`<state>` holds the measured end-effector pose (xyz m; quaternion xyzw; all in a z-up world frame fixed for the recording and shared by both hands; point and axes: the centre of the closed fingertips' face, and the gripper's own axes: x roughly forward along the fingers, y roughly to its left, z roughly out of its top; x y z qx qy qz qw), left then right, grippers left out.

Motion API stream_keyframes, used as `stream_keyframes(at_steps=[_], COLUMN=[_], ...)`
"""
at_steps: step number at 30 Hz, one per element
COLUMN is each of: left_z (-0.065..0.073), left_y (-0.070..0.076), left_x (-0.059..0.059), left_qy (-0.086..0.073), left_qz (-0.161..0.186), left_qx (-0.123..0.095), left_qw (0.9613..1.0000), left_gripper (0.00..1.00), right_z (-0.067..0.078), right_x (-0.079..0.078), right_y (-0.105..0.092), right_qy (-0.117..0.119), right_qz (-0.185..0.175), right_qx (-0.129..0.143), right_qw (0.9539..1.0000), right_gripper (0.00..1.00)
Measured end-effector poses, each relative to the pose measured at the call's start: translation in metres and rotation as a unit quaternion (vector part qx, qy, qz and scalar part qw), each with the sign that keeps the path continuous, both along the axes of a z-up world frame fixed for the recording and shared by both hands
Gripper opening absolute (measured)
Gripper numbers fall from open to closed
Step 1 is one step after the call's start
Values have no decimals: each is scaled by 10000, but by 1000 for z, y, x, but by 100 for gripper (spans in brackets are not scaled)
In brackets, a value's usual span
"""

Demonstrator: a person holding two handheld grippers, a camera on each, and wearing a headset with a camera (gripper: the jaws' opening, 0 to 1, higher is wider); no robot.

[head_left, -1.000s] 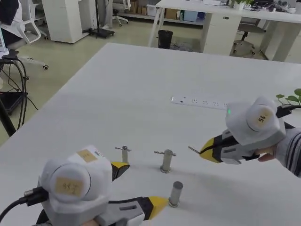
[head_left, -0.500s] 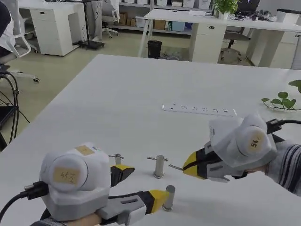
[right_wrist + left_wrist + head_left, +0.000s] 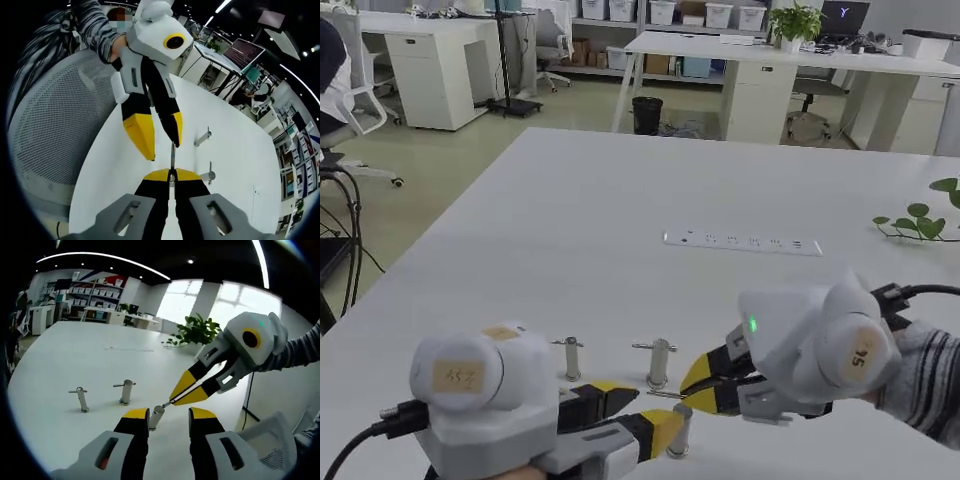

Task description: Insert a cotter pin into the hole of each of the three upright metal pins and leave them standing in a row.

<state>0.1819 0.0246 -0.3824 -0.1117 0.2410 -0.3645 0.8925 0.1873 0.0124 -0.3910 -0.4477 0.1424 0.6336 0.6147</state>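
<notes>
**Cotter pin held at the top of the nearest metal pin**

We see the right gripper point(image 3: 700, 388) closed on a thin cotter pin point(image 3: 166, 403). The cotter pin points at the top of the nearest metal pin point(image 3: 156, 416). We cannot tell whether its tip is inside the hole.

The left gripper point(image 3: 167, 415) has its jaws apart, one on each side of that pin. The pin stands upright between them, closer to one jaw, and we cannot tell whether it touches that jaw.

Just behind, on the white table point(image 3: 620, 230), the middle metal pin point(image 3: 658, 365) and the left metal pin point(image 3: 572, 360) stand upright side by side. Each has one of the fitted cotter pins point(image 3: 640, 346) through its top.

A power strip point(image 3: 743, 242) lies farther back, well apart from the pins.
</notes>
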Motion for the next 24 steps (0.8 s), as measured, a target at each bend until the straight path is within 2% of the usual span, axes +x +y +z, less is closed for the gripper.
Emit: stream_keyframes(at_steps=[7,9,19,24], left_z=[3,4,4,5], left_y=[-2,-2,-1,-3], left_x=[-2,-3,-4,-6], left_qy=[175,180,171,104], left_qz=[106,98,113,33], left_qx=[-409,-465,-495,-458], left_qw=[9990,9987,9986,9989], left_gripper=[16,13,0,0], right_z=[1,1,2,2], right_x=[-8,-9,-13,-14], right_y=[4,4,5,5], right_qy=[-31,-17,15,13], right_qz=[134,137,138,132], right_qx=[1,0,28,29], right_qw=[9999,9999,9999,9999], right_gripper=[0,0,0,0])
